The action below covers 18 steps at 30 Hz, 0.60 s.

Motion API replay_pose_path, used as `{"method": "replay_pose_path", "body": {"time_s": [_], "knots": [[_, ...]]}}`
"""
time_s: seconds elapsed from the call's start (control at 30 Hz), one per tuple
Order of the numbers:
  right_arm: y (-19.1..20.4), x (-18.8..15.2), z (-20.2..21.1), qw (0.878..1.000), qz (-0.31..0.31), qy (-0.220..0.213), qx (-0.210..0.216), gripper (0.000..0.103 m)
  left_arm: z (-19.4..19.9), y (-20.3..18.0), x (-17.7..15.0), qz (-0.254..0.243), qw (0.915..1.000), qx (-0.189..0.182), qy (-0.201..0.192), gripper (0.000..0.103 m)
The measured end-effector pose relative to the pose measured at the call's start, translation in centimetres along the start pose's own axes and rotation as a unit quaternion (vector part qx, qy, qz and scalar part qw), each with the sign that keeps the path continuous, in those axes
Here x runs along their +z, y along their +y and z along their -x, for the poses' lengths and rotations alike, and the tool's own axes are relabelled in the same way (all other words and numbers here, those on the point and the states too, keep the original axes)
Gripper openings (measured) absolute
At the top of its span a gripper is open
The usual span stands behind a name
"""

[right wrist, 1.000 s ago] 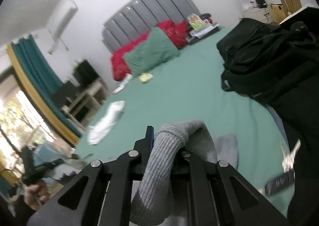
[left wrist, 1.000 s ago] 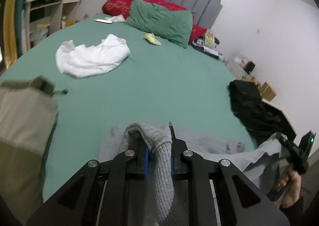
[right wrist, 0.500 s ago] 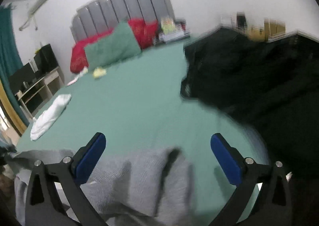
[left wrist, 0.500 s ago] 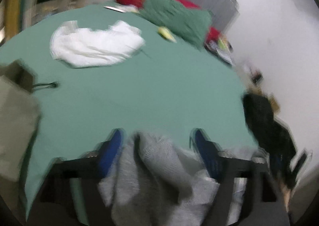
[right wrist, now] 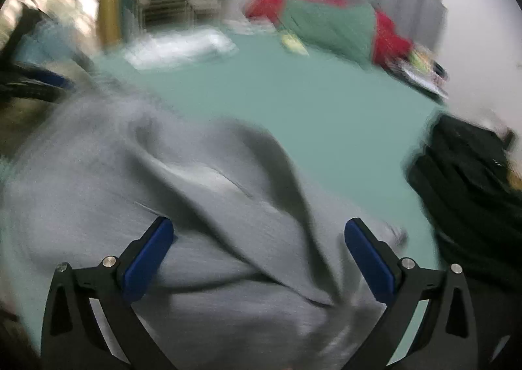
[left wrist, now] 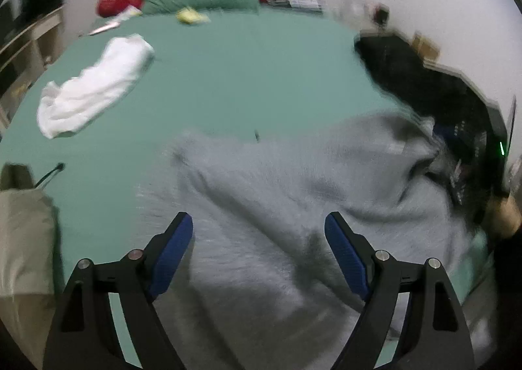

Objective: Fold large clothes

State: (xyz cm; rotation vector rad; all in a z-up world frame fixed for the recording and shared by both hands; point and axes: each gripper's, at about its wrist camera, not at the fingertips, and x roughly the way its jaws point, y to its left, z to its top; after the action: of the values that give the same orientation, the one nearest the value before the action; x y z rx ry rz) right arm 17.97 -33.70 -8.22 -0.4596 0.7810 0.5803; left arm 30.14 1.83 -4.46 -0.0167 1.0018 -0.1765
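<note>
Because both views are smeared by motion, fine detail is lost: the knit of the grey sweater [left wrist: 277, 207] reads only as soft streaks, and its sleeves and hem cannot be told apart. In the left wrist view the garment fills the lower middle and right of the frame, lying rumpled on the green bed sheet [left wrist: 244, 76], and its lower part runs out of the frame behind the gripper frame. At the far right edge a dark shape with a green light is the right gripper [left wrist: 469, 154], mostly cut off and too blurred to read there. A black garment [left wrist: 424, 83] at the upper right and a white garment [left wrist: 94, 86] at the upper left lie well apart from the sweater.

The left gripper [left wrist: 259, 249] tilts down over the sweater with its blue pads [left wrist: 169, 255] spread wide and nothing pinched between them. In the right wrist view the right gripper [right wrist: 259, 255] is angled down likewise, jaws spread wide above a raised fold of the sweater [right wrist: 212, 207], pads clear of the cloth.

A second ago each gripper was pressed shut on a bunch of grey knit lifted off the bed; both have since let go, and the sweater has dropped onto the sheet.
</note>
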Motion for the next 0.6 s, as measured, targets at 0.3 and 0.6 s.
{"method": "replay_pose_path", "body": {"time_s": [0.3,0.6], "knots": [[-6.5,3.5,-3.5,0.993,-0.07,-0.031,-0.091,0.103,-5.7,3.1,3.7,0.058,0.9956,0.072,0.015,0.086],[-11.6,2.7,-2.1,0.967,-0.19,-0.127,0.108,0.103,-8.2,7.3,4.6,0.03,0.9906,0.129,0.035,0.082]]}}
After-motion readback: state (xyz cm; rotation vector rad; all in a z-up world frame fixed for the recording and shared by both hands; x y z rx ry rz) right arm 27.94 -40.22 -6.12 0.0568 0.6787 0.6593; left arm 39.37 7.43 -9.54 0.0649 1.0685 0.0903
